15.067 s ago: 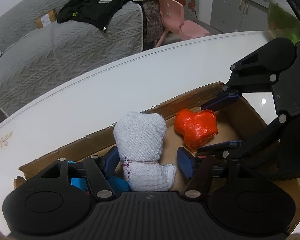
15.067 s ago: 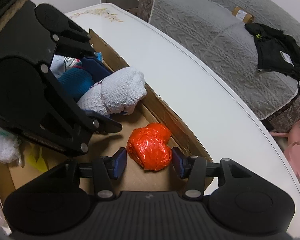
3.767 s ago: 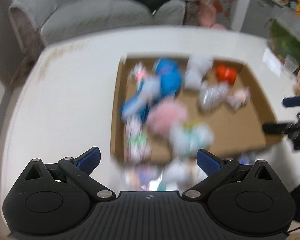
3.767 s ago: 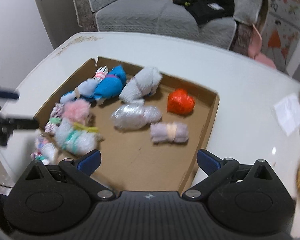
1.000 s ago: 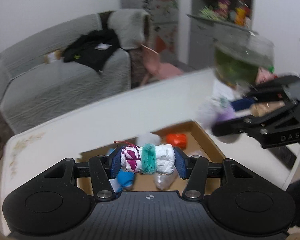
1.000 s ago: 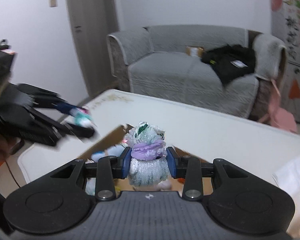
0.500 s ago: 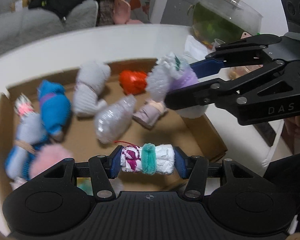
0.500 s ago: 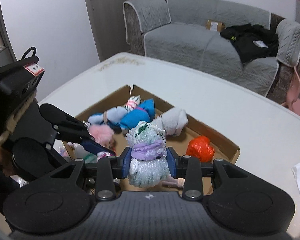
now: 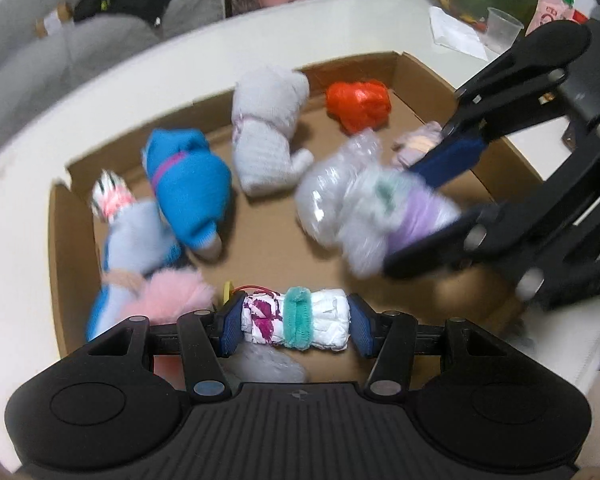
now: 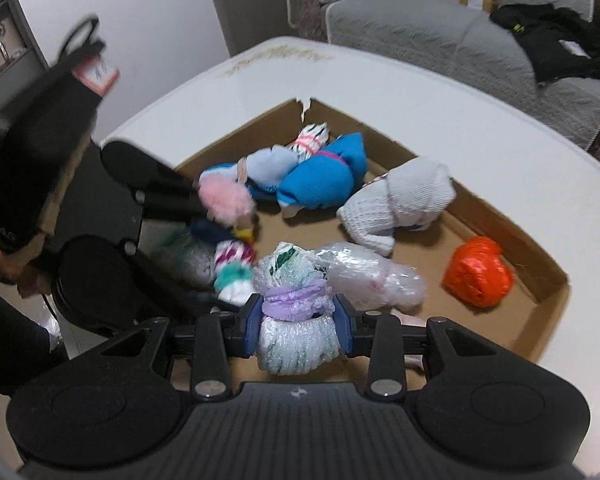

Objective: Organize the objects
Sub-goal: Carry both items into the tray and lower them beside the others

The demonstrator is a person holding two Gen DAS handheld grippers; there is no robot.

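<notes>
Left hand-held gripper [image 9: 294,322] clamped endwise on white-magenta roll with teal band [image 9: 296,318], low over near edge of cardboard box [image 9: 58,236], likely for placing inside. Right hand-held gripper [image 10: 296,326] pinched on bubble-wrap bundle with purple band [image 10: 294,308], above clear plastic roll [image 10: 374,276]. Ahead: blue bundle [image 9: 188,184], orange bundle [image 9: 358,104]. White bench [image 10: 400,96]; grey sofa [image 10: 440,24] beyond.

Brown cardboard box [image 9: 72,240] on a white desk [image 9: 16,216]; blue bundle [image 9: 188,184], orange bundle [image 9: 358,106], fluffy pink bundle [image 10: 224,198], white roll [image 9: 296,318] with magenta print and teal band
</notes>
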